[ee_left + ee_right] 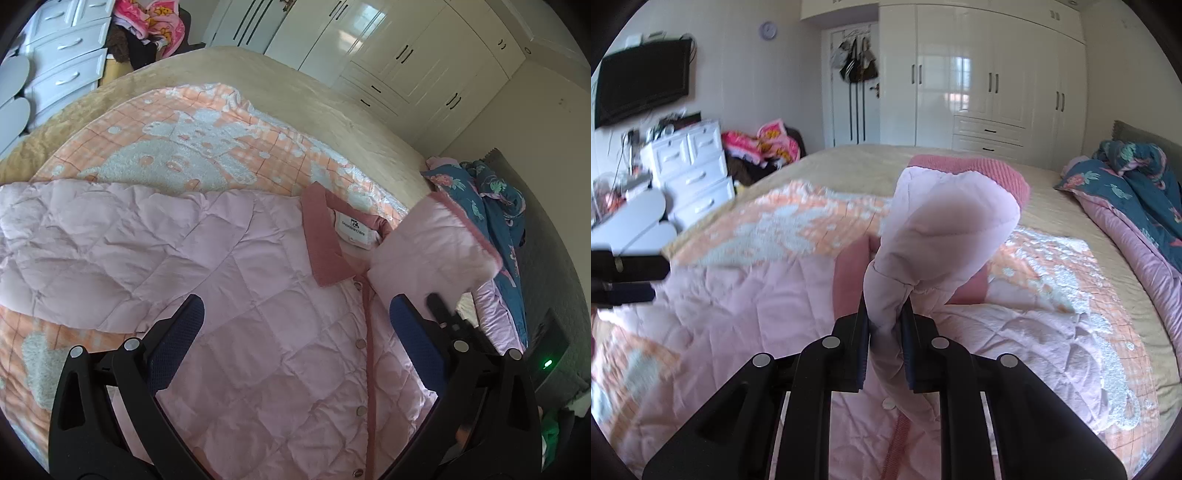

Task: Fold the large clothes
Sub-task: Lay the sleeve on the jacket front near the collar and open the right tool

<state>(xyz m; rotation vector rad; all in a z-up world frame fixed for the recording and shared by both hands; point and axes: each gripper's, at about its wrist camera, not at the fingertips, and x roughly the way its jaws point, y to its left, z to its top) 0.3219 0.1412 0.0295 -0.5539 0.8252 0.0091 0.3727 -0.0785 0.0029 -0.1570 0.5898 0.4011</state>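
The pink quilted padded jacket (258,295) lies spread flat, front side up, on the orange-and-white checked blanket (177,147) that covers the beige bed (332,110). Its darker pink corduroy collar (325,240) points toward the far right, and a row of snap buttons runs down the front placket.

Left gripper (295,314): the jaws stand wide apart above the jacket's chest panel. Nothing lies between the blue pads; the placket passes beneath the gap, nearer the right-hand pad.

Right gripper (884,317): the jaws are clamped on the jacket's sleeve (942,229), pinching a bunched fold of fabric between the pads. The sleeve rises from the jaws, and its pink ribbed knit cuff (1004,177) is at the far end, raised above the jacket body. In the left wrist view the lifted sleeve hangs just right of the collar.

A rumpled dark blue floral quilt (1137,173) lies at the far right of the bed. A white chest of drawers (690,166) stands at the far left with its drawers closed; their contents cannot be seen. White wardrobes (990,74) line the far wall, doors closed.
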